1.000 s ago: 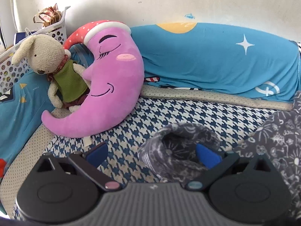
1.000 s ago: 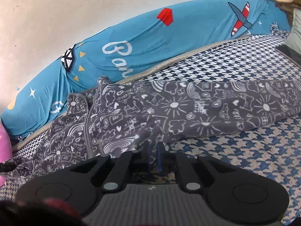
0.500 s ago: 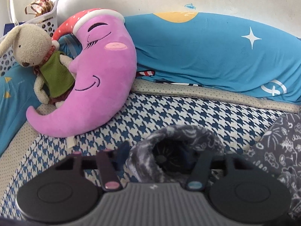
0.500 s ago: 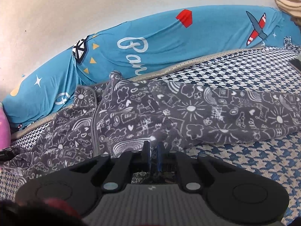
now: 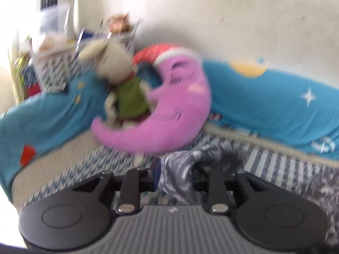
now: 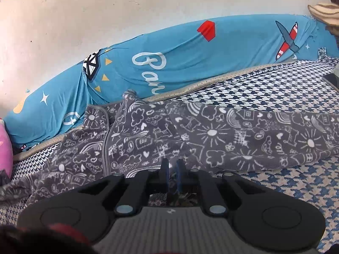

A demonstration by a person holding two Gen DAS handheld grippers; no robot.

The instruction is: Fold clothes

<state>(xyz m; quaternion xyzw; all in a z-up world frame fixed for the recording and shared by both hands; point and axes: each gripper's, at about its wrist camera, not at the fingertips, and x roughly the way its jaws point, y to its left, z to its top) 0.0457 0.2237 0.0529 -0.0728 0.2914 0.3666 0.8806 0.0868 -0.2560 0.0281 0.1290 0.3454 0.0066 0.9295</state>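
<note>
A grey fleece jacket (image 6: 211,133) with white doodle print lies spread on the houndstooth bed cover (image 6: 275,91). My right gripper (image 6: 172,167) is shut on the jacket's near hem, with the fabric pinched between its blue pads. In the blurred left wrist view, my left gripper (image 5: 177,169) is closing its jaws on the jacket's sleeve cuff (image 5: 211,154). The cuff is bunched between the fingers and raised a little off the bed.
A pink moon pillow (image 5: 169,114) and a bunny plush (image 5: 127,89) lean on the blue bolster (image 5: 275,105) by the wall. A white basket (image 5: 57,67) stands behind them at the left. A dark flat object (image 6: 332,80) lies at the right edge.
The left jaws went from wide open around the sleeve cuff to pinching it, and the left view swung so the pillow and plush slid right. The right gripper kept its hold with little movement.
</note>
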